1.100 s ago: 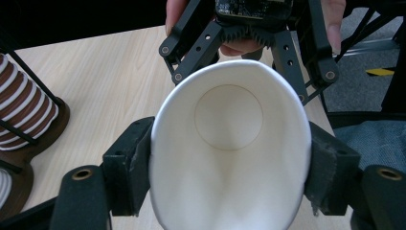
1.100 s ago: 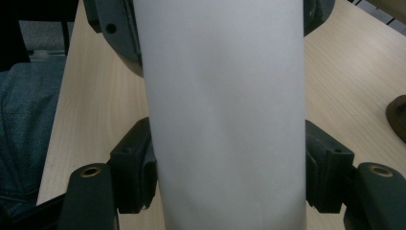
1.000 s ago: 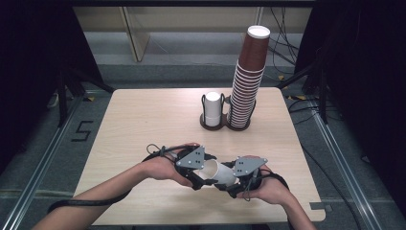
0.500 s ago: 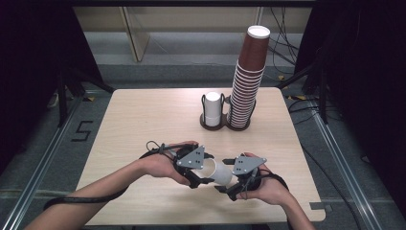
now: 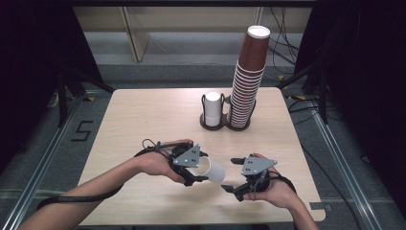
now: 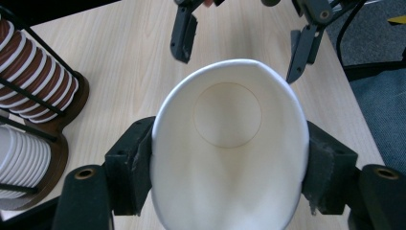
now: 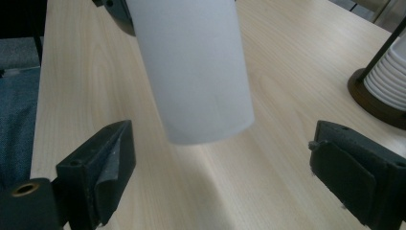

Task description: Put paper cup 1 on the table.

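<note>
We see a square pale-wood bench (image 5: 143,124). At its far side a tall stack of brown paper cups with white rims (image 5: 249,76) rises from a dark round holder, just beside a short stack of white paper cups (image 5: 213,109) in its own holder. Near the front edge, the left claw (image 5: 200,172) is clamped on a single white paper cup (image 5: 213,170), which lies on its side above the bench, base towards the right claw (image 5: 232,175). The right claw's jaws have just been opening and now stand wide, free of the cup. The left gripper view adds what the high view cannot: the cup's (image 6: 230,143) mouth squeezed oval between both pads, the inside empty. The right gripper view shows the cup's (image 7: 196,72) smooth outer wall and base ahead of its parted jaws, touching neither.
</note>
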`<action>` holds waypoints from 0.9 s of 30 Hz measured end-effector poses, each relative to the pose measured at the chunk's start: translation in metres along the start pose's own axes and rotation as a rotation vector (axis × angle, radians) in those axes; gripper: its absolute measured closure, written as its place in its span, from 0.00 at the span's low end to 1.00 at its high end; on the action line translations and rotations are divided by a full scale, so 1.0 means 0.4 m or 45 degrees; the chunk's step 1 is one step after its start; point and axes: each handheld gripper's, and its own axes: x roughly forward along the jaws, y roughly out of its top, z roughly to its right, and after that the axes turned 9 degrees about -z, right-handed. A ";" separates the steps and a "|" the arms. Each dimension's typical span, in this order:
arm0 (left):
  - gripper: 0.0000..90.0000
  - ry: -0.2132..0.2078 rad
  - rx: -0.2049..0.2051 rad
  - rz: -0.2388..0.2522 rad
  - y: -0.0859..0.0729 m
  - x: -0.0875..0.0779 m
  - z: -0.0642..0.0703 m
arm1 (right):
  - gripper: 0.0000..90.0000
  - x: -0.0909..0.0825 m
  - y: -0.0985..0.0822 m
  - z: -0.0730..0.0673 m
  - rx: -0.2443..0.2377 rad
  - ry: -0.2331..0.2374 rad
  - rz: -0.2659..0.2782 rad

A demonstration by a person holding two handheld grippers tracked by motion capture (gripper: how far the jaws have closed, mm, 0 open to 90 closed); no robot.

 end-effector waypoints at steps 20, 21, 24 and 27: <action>0.33 0.036 0.072 -0.163 -0.005 -0.032 -0.021 | 0.19 0.011 0.015 -0.004 0.021 0.014 0.026; 0.33 0.038 0.073 -0.164 -0.005 -0.033 -0.021 | 0.20 0.014 0.019 -0.002 0.004 0.010 0.039; 0.33 0.039 0.085 -0.181 -0.006 -0.039 -0.021 | 0.22 0.021 0.031 0.001 -0.008 0.018 0.049; 0.33 0.032 0.095 -0.202 -0.008 -0.039 -0.021 | 0.23 0.029 0.043 0.001 -0.014 0.022 0.049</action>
